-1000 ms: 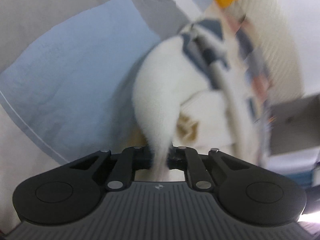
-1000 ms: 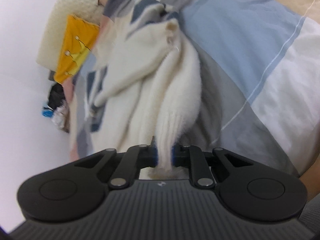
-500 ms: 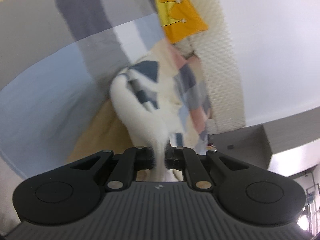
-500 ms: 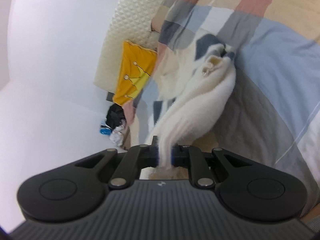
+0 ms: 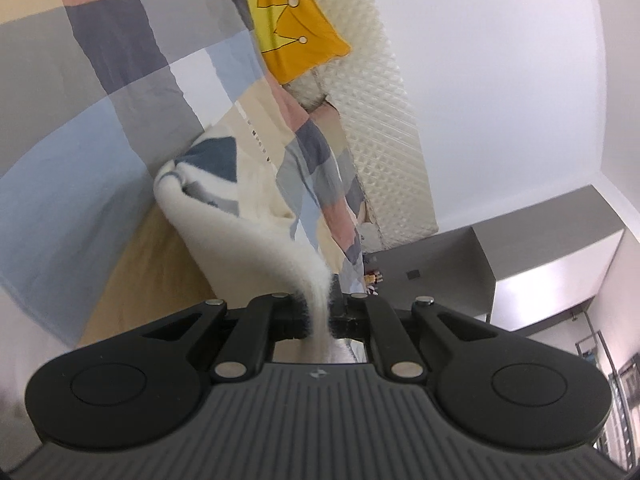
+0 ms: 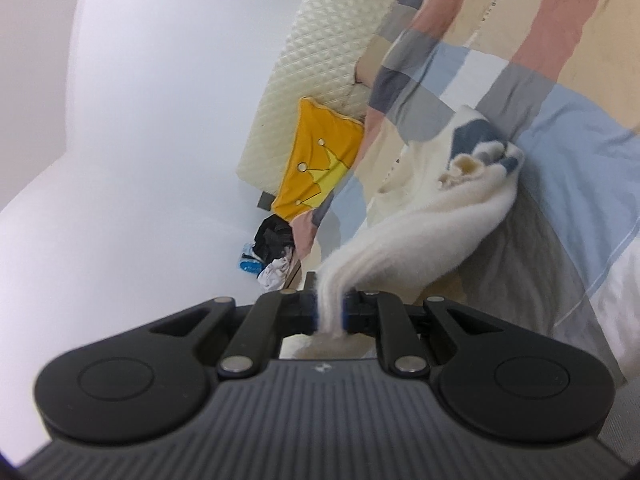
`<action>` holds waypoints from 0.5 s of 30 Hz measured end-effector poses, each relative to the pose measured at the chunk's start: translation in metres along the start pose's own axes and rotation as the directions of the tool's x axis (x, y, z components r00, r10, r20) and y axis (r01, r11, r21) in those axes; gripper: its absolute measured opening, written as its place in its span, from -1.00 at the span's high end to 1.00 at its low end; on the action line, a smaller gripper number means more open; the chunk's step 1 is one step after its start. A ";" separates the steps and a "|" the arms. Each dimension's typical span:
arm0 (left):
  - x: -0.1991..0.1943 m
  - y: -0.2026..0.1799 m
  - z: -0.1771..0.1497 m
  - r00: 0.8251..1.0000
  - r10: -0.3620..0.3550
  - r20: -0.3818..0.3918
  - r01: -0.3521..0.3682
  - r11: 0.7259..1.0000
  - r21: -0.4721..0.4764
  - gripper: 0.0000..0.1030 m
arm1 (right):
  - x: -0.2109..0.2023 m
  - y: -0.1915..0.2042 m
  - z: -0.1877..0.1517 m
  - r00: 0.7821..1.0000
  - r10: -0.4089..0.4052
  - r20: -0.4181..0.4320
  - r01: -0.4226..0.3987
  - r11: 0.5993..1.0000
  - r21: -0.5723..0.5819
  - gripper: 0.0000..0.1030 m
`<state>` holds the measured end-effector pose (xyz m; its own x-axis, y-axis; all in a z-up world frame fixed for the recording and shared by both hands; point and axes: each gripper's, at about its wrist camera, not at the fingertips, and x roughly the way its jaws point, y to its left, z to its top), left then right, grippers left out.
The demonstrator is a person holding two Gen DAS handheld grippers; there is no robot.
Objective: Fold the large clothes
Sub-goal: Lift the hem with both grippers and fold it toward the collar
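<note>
A fluffy white sweater with blue-grey patches (image 5: 244, 220) hangs stretched above a checked bedspread (image 5: 80, 128). My left gripper (image 5: 320, 316) is shut on one edge of it, the cloth pinched between the jaws. My right gripper (image 6: 330, 314) is shut on another edge of the same sweater (image 6: 432, 220). The sweater's far end trails down toward the bedspread (image 6: 580, 152); its full shape is hidden by bunching.
An orange pillow with a yellow crown (image 5: 292, 28) leans on a quilted cream headboard (image 5: 372, 100) at the bed's head. The pillow (image 6: 320, 160) and a pile of dark and white clothes (image 6: 274, 248) lie by the white wall. A grey cabinet (image 5: 460, 264) stands beyond the bed.
Both grippers have risen and tilted up, lifting the sweater off the bed and stretching it out; the wall, headboard and pillow have come into view. Both stay shut on the cloth.
</note>
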<state>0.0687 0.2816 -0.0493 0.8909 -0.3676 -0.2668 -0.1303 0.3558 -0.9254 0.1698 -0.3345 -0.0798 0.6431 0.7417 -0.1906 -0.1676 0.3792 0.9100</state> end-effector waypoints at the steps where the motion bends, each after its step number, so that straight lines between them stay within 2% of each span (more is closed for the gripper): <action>1: -0.008 -0.001 -0.005 1.000 -0.004 -0.001 0.004 1.000 0.011 0.86 | -0.006 0.002 -0.002 1.000 0.003 -0.002 -0.003 1.000 -0.009 0.74; 4: -0.031 0.003 -0.022 1.000 -0.014 -0.001 0.014 1.000 0.016 0.86 | -0.020 0.006 -0.012 1.000 -0.010 -0.015 0.010 1.000 -0.022 0.74; 8: -0.044 0.016 -0.039 0.999 -0.022 -0.024 0.021 0.999 -0.048 0.86 | -0.031 0.002 -0.019 0.999 -0.036 -0.025 0.036 0.999 -0.008 0.74; 11: -0.034 0.022 -0.035 0.999 -0.022 -0.026 0.020 0.997 -0.068 0.86 | -0.023 -0.005 -0.011 0.998 -0.056 -0.025 0.056 0.998 0.024 0.74; 15: 0.000 0.026 -0.008 1.000 0.008 -0.014 -0.009 0.994 -0.105 0.86 | 0.010 -0.015 0.009 0.997 -0.071 -0.019 0.072 0.994 0.080 0.74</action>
<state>0.0623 0.2845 -0.0759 0.8838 -0.3765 -0.2778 -0.1837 0.2669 -0.9460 0.1860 -0.3380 -0.0923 0.6388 0.7236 -0.2614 -0.0607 0.3861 0.9205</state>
